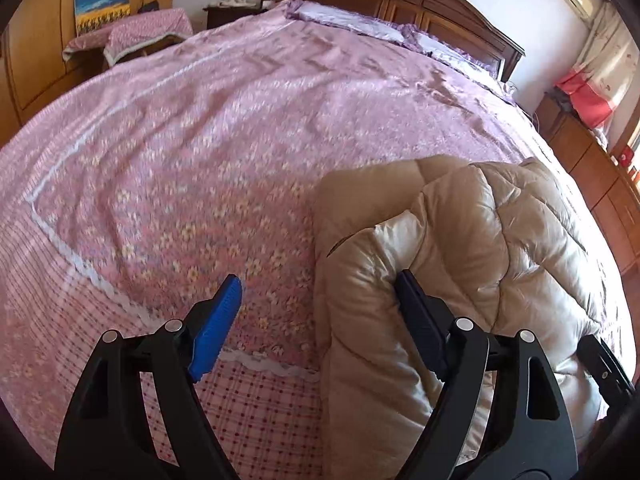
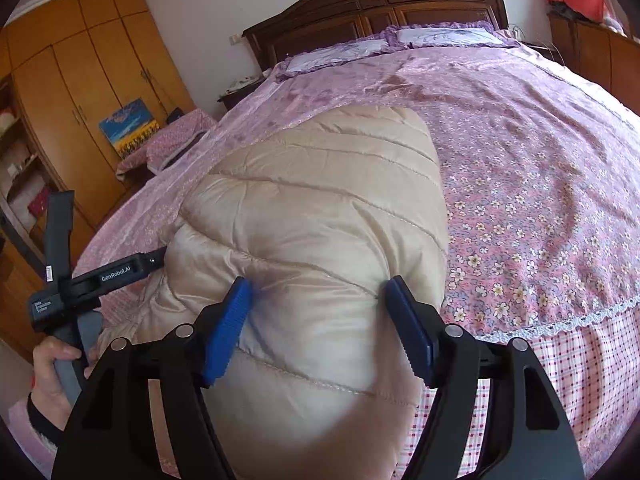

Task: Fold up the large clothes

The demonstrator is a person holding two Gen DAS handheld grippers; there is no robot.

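- A wide bed [image 1: 180, 140] fills both views, spread with a pink flowered cover that has a white lace band and a pink checked border near the foot.
- A dark carved wooden headboard [image 2: 380, 12] stands at the far end, with two purple-frilled pillows [image 2: 420, 36] below it.
- An orange-brown wooden wardrobe [image 2: 80, 60] lines the wall beside the bed; a blue and yellow painting [image 2: 128, 126] leans against it.
- A beige quilted down jacket [image 2: 320, 220], shiny and puffy, lies bunched near the foot of the bed, on the flowered cover.
- The right tongs [image 2: 316, 324] stand fairly wide, one blue pad on each side of a bulge of the jacket and pressing into the padding.
- The left tongs [image 1: 316, 320] gape wide with nothing between them; the right-hand pad touches the jacket's edge, the other hangs over the cover.
- In the right wrist view a hand [image 2: 52, 364] grips the left tool's grey handle. White lettering on its black body reads "GenRobot.AI"; a smaller label seems to read "Data Acquisition System".
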